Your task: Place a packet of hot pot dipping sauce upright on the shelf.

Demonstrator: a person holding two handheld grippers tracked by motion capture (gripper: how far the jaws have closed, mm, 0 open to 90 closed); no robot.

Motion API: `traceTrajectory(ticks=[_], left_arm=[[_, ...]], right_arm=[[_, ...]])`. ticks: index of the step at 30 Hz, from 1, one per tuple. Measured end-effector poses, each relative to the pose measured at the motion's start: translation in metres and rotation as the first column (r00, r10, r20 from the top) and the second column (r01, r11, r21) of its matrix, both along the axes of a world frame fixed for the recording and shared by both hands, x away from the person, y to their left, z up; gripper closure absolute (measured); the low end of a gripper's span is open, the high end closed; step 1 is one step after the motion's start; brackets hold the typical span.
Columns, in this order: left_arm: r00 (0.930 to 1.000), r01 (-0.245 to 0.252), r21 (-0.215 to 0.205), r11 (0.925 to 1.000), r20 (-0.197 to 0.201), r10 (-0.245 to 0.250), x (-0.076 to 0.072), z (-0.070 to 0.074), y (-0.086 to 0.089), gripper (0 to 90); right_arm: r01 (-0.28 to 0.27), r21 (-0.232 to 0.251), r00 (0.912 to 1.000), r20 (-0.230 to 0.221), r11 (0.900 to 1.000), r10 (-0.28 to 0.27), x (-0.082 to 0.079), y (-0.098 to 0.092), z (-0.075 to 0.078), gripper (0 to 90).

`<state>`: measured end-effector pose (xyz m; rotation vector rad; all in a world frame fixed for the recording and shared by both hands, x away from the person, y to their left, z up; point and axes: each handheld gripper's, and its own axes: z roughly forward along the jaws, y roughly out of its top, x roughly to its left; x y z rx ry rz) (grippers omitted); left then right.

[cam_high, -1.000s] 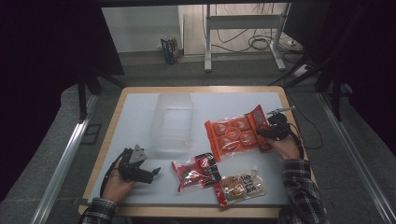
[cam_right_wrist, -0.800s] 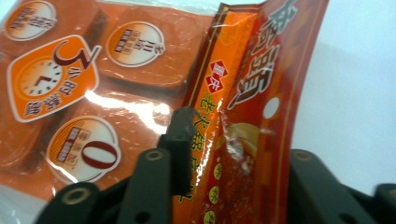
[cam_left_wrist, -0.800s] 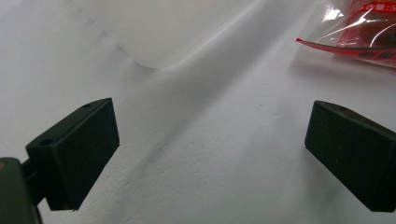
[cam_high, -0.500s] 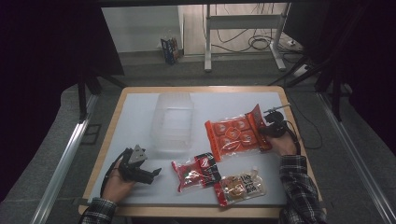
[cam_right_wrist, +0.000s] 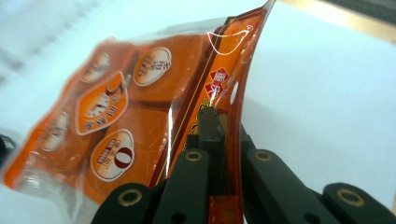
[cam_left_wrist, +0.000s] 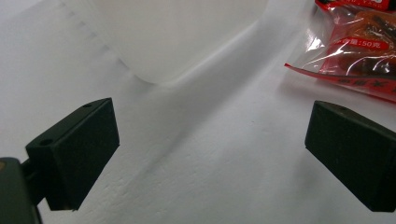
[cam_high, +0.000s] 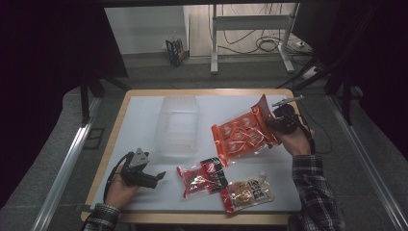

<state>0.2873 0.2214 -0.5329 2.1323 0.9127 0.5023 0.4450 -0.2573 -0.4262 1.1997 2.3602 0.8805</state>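
My right gripper [cam_high: 275, 126] is clamped on the sealed edge of the orange snack pack [cam_high: 242, 135]; in the right gripper view both jaws pinch that edge strip at [cam_right_wrist: 223, 135]. The pack hangs tilted off the bench [cam_high: 144, 120] near its right edge, lower end just above the surface, upper corner sticking up past the gripper. My left gripper [cam_high: 153, 178] sits near the front-left corner, jaws wide apart, nothing between them, bare bench under them in the left gripper view [cam_left_wrist: 210, 149]. The clear plastic tub [cam_high: 178, 126] is mid-bench, left of the pack. The red pack [cam_high: 202, 176] and the brown snack pack [cam_high: 248, 191] lie flat by the front edge, touching each other.
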Motion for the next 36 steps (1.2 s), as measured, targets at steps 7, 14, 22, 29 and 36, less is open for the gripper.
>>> traceTrajectory(ticks=[7,14,22,29,36], left_arm=[[1.0,0.007,-0.002,1.0,-0.002,-0.007,0.0,0.0,-0.001,2.8],[1.0,0.007,-0.007,1.0,-0.001,-0.007,-0.001,0.001,0.001,2.8],[1.0,-0.007,-0.042,0.9991,0.006,0.008,-0.001,0.003,0.005,2.8],[0.9998,-0.007,-0.045,0.999,0.02,0.008,-0.001,0.004,0.005,2.9],[0.9997,-0.009,-0.049,0.9987,0.023,0.01,-0.001,0.004,0.005,2.9]], right_arm=[[-0.059,0.025,0.997,0.052,0.998,0.057,-0.006,0.018,0.033,88.4],[-0.106,0.075,0.993,0.059,0.991,0.102,-0.006,0.036,0.057,88.4],[-0.168,0.058,0.9823,0.094,0.984,0.162,-0.008,0.063,0.084,88.5],[-0.223,0.034,0.9682,0.124,0.974,0.218,-0.015,0.09,0.108,88.5],[-0.202,-0.005,0.9673,0.156,0.979,0.2,-0.014,0.098,0.126,88.6]])
